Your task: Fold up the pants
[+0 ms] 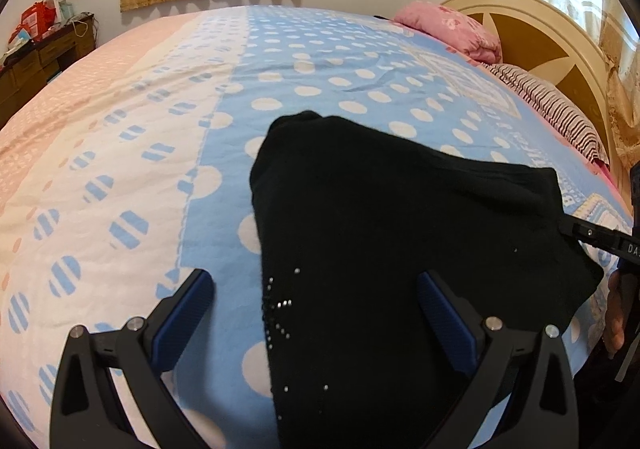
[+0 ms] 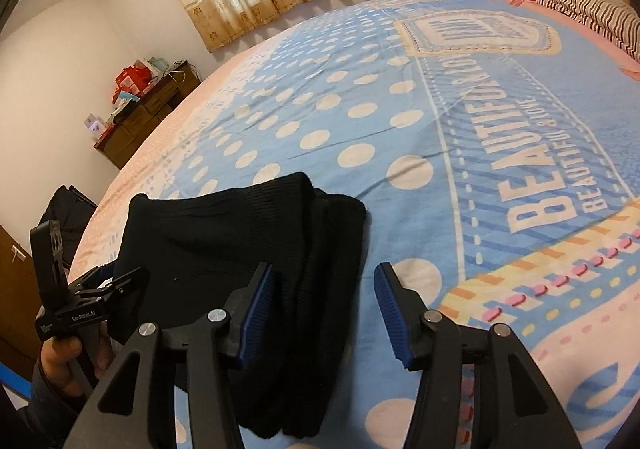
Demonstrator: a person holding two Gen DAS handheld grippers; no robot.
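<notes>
Black pants (image 1: 400, 229) lie folded into a compact bundle on the blue dotted bed cover (image 1: 320, 61); small shiny studs show on the near part. My left gripper (image 1: 314, 289) hangs open just above the bundle's left edge, one pad over the cover and one over the cloth. In the right wrist view the pants (image 2: 240, 229) show stacked layers along their right side. My right gripper (image 2: 322, 289) is open over that side, and its pads do not press the cloth. At the far left of that view a hand holds the left gripper (image 2: 116, 279) at the bundle's edge.
A pink pillow (image 1: 452, 29) and a striped pillow (image 1: 552, 105) lie by the cream headboard (image 1: 540, 33). A cluttered wooden dresser (image 2: 148, 109) stands against the wall past the bed's far side. The bed cover (image 2: 440, 129) stretches wide beyond the pants.
</notes>
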